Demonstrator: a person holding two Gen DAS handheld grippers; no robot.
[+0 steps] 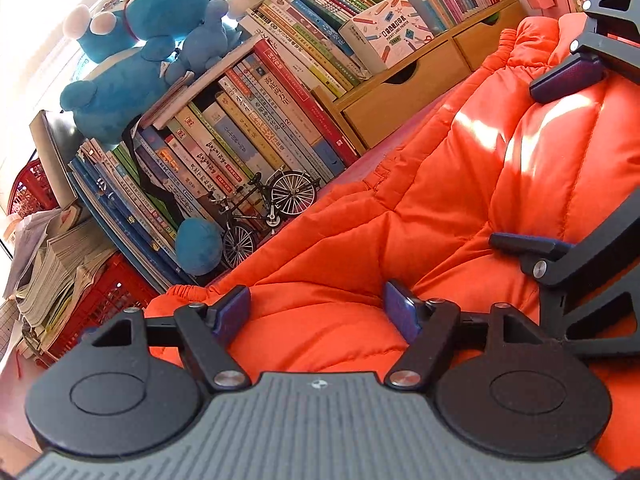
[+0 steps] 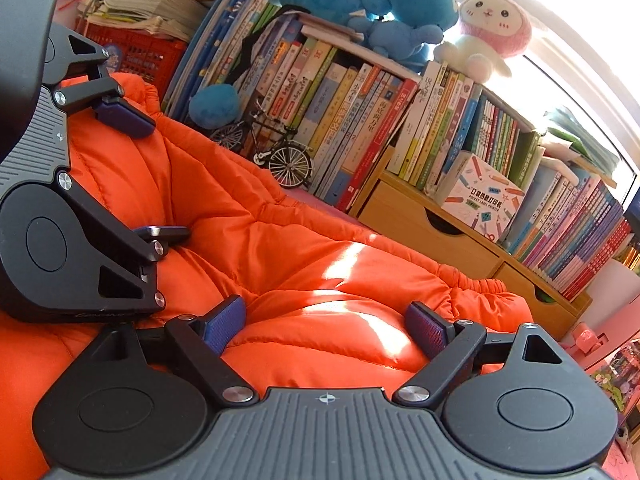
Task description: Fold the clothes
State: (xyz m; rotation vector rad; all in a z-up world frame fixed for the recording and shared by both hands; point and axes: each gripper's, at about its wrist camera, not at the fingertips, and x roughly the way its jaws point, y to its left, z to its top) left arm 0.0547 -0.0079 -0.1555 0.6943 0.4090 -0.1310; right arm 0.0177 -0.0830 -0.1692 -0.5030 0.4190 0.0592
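Jacket (image 1: 400, 240) flat; books (image 1: 248, 132) shelved.

Strong daylight pours in from a window (image 2: 568, 40) behind the bookshelf (image 1: 280, 112), blowing that area out to white in both views. Sunlit patches glare on the orange jacket (image 1: 532, 148), with soft shadows in its folds. Focus is sharp; fisheye distortion bends the shelf lines towards the edges.
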